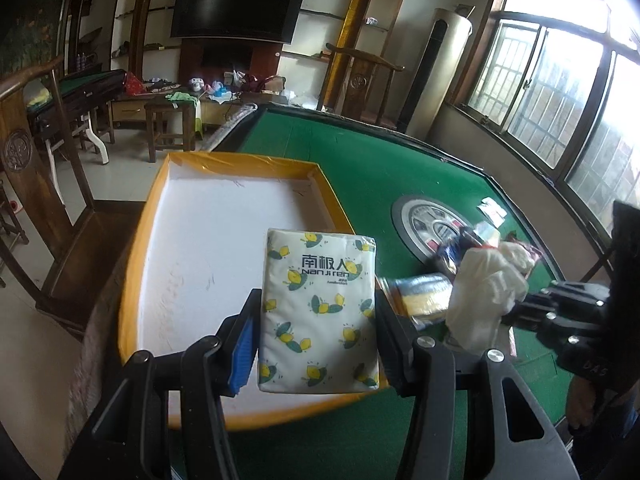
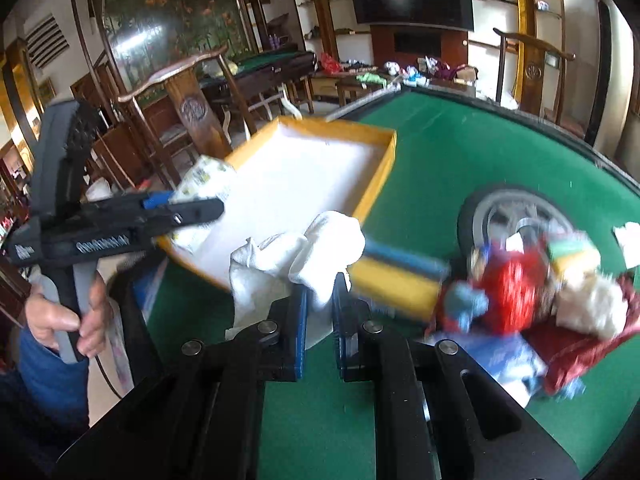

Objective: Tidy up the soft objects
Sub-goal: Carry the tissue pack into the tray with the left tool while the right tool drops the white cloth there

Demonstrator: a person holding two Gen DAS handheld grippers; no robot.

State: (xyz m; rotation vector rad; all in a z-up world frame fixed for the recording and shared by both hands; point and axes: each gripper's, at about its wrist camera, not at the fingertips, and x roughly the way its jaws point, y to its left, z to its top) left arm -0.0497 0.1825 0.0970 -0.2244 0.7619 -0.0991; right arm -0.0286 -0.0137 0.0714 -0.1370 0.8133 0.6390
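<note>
My left gripper (image 1: 318,344) is shut on a white tissue pack (image 1: 320,312) printed with lemons, held over the near edge of the yellow-rimmed white tray (image 1: 192,248). In the right wrist view the same pack (image 2: 202,184) shows at the tray's left side, in the left gripper (image 2: 192,208). My right gripper (image 2: 320,320) is shut on a crumpled white cloth (image 2: 296,260), lifted above the green felt in front of the tray (image 2: 376,184). From the left wrist view the cloth (image 1: 488,288) hangs at the right gripper (image 1: 516,312).
A pile of soft items (image 2: 520,292) lies on the green table (image 2: 460,152): a blue-and-yellow sponge (image 2: 396,276), red and white fabrics. A round hub (image 1: 432,224) sits in the table's middle. Wooden chairs (image 1: 48,184) stand to the left. A person's hand (image 2: 60,320) holds the left gripper's handle.
</note>
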